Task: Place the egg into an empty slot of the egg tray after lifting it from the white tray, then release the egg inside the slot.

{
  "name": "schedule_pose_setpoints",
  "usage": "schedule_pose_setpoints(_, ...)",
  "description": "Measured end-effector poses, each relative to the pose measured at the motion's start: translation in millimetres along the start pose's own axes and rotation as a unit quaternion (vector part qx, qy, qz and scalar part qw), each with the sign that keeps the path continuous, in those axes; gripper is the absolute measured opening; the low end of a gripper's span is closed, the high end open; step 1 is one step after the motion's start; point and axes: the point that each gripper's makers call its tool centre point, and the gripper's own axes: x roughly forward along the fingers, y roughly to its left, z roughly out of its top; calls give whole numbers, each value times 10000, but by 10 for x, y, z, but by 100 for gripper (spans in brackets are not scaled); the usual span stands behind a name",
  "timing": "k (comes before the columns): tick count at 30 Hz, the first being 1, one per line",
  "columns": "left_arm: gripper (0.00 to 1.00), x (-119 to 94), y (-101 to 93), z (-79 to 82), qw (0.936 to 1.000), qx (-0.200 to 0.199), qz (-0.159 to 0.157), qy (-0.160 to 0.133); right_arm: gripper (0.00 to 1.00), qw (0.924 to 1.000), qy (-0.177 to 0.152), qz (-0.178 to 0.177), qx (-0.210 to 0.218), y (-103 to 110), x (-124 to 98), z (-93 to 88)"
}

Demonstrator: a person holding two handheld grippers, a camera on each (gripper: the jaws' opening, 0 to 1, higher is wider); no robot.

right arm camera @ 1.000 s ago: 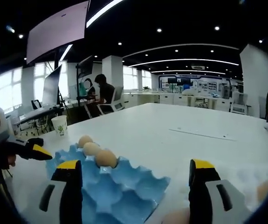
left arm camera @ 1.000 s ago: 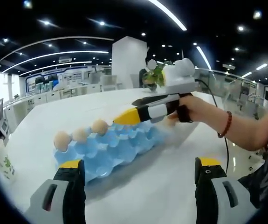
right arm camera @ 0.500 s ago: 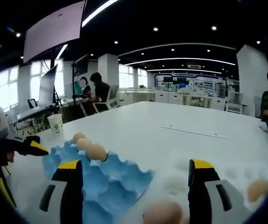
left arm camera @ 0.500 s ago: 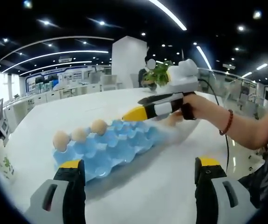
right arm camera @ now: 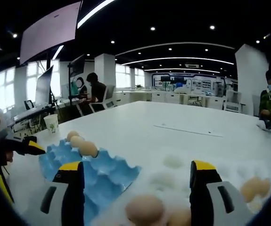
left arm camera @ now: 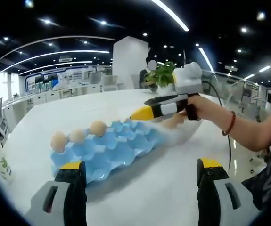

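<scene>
Right gripper view: right gripper [right arm camera: 134, 188] fingers spread wide, nothing between them; an egg [right arm camera: 144, 209] sits low between the two fingers, in the white tray [right arm camera: 173, 162]; more eggs at that tray's far side [right arm camera: 254, 188]
Left gripper view: left gripper [left arm camera: 140, 188] fingers wide and empty, hovering over bare desk [left arm camera: 163, 188]; right gripper shows here too, reaching out past the egg tray's far end, over the white tray
Egg tray: blue egg tray [right arm camera: 97, 169] lies beside the white tray, toward the desk's middle; three eggs [left arm camera: 78, 136] in one row along its outer edge; remaining slots look empty
Task egg: not yet lifted; rests in the white tray just ahead of the right fingers
Step in hand: approach to the pick, by my reading; no contact visible
Next move: lower the right fingers either side of the egg; close gently, shell is fragile and round, may roll; lift clear of the tray; carry across to an empty blue slot
</scene>
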Motion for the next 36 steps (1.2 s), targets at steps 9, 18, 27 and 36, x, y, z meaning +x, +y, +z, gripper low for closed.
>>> schedule_pose_setpoints(9,100,20,-9,-14,10000,2,12,38,96,9999,13,-97,107,-156,-68,-46)
schedule_pose_setpoints(18,100,45,-33,3,10000,17,-22,32,96,9996,-2,-215,196,-331,-158,-65)
schedule_pose_setpoints(27,100,51,-26,-5,10000,33,-2,74,95,9992,-54,-315,227,-520,-203,-31)
schedule_pose_setpoints(36,100,46,-13,-2,10000,42,10,89,95,9982,-31,-540,267,-775,-294,-71)
